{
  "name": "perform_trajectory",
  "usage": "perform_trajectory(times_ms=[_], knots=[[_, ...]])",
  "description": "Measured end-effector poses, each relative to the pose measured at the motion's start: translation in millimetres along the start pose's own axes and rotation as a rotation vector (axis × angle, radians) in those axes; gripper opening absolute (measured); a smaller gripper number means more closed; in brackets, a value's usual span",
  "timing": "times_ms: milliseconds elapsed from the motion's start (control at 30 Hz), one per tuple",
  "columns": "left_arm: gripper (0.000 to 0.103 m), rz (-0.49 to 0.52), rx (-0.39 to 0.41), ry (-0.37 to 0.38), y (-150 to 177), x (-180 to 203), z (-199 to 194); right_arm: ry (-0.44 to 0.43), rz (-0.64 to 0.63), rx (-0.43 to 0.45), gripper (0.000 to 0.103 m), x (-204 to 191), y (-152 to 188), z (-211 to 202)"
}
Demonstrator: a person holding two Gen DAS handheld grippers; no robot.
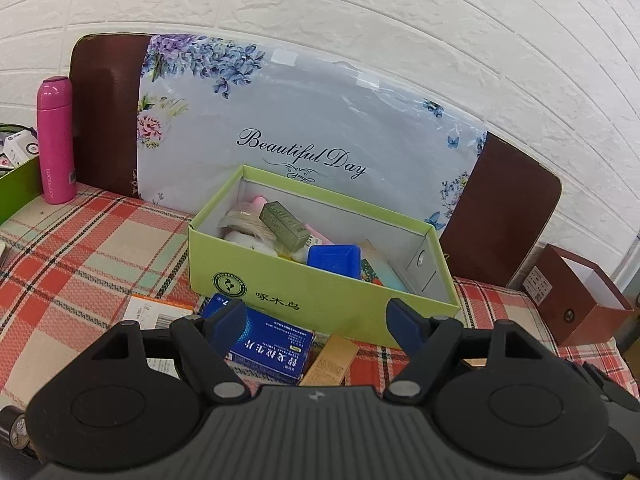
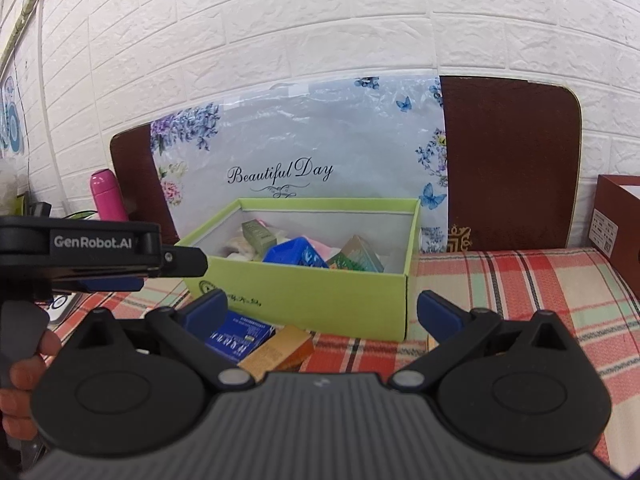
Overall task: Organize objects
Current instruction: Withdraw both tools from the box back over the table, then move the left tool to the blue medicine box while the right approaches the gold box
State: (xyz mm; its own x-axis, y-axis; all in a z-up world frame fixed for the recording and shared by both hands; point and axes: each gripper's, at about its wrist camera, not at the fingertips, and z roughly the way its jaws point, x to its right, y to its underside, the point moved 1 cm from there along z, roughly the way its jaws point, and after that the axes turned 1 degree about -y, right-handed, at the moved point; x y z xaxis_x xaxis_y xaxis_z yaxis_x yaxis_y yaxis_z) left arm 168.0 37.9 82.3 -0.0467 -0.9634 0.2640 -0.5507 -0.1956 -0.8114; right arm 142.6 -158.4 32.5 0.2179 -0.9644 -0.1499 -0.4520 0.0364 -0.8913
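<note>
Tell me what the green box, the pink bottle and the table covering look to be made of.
Green box: likely matte printed cardboard, with thin folded walls and a pale inside. Pink bottle: smooth, slightly glossy, perhaps coated metal or plastic; the pictures leave that open. Table covering: seemingly woven plaid cloth or matting, with a visible ribbed weave.

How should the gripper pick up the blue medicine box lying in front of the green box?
Probably from above, closing across the two long edges of the blue medicine box. It lies flat on the tablecloth, so only its thin sides offer a pinch. The open left gripper already hovers over it.
</note>
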Motion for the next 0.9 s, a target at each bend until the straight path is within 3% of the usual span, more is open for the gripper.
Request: perform_trajectory(times_ms=[200,367,567,900], knots=[[0.081,-0.023,-0.01,0.018,18,-2,-18,-0.002,0.015,-0.03,0.103,-2,14,-17],[0.081,-0.008,-0.028,-0.009,38,-8,-25,-0.021,0.005,-0.061,0.103,-8,29,-22],[0.081,-0.072,-0.084,-0.042,63,-29,-24,-0.051,-0.029,-0.137,0.103,-22,50,-13],[0.081,-0.122,-0.097,-0.065,67,-55,-14,-0.042,-0.035,-0.189,0.103,-29,57,7]])
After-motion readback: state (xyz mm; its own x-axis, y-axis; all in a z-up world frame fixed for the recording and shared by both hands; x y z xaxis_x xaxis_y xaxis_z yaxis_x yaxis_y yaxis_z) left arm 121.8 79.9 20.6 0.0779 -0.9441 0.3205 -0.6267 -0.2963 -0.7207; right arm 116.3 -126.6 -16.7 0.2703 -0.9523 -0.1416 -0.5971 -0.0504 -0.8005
